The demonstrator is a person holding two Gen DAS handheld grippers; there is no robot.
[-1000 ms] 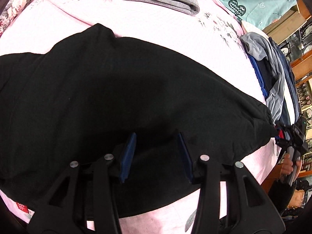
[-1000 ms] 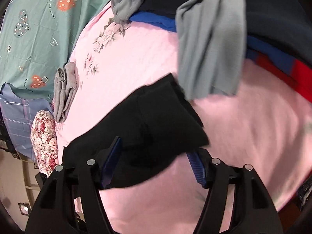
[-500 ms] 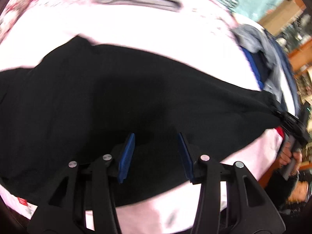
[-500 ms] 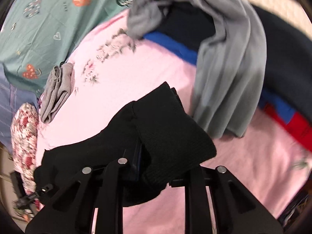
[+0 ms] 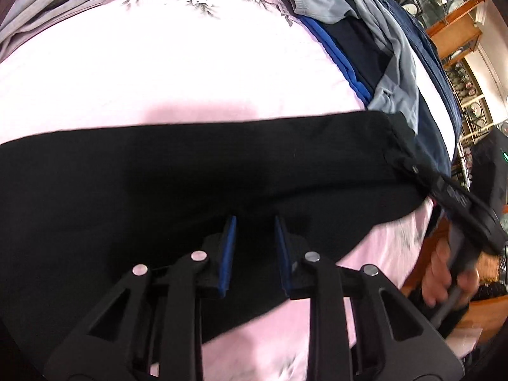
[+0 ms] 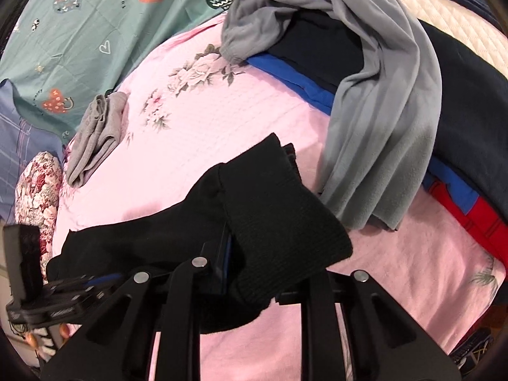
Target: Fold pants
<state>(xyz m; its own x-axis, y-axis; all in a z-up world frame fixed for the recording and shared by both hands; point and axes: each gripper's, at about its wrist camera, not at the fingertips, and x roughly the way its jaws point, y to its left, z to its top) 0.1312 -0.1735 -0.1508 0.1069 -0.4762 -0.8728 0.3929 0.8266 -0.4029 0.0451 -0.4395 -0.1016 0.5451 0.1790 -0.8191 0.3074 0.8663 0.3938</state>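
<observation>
Black pants (image 5: 190, 174) lie stretched across the pink bedspread (image 5: 190, 63). My left gripper (image 5: 255, 247) hovers over their near edge. Its jaws are closing, with a gap between the blue pads and black cloth showing in it; I see no press on the cloth. My right gripper (image 6: 254, 254) is shut on the ribbed black cuff (image 6: 285, 216), which drapes over one finger and hides it. In the left wrist view the right gripper (image 5: 412, 168) pinches the pants' far right end, with a person's hand (image 5: 444, 273) on its handle. The left gripper (image 6: 104, 277) shows at the lower left of the right wrist view.
A pile of grey, blue, navy and red clothes (image 6: 381, 111) lies just right of the cuff. A folded grey garment (image 6: 95, 136) sits at the far side of the bed. A floral pillow (image 6: 38, 197) and a teal sheet (image 6: 79, 16) lie beyond.
My left gripper slid along the pants toward the cuff end and its jaws narrowed. My right gripper closed on the cuff and raised it slightly.
</observation>
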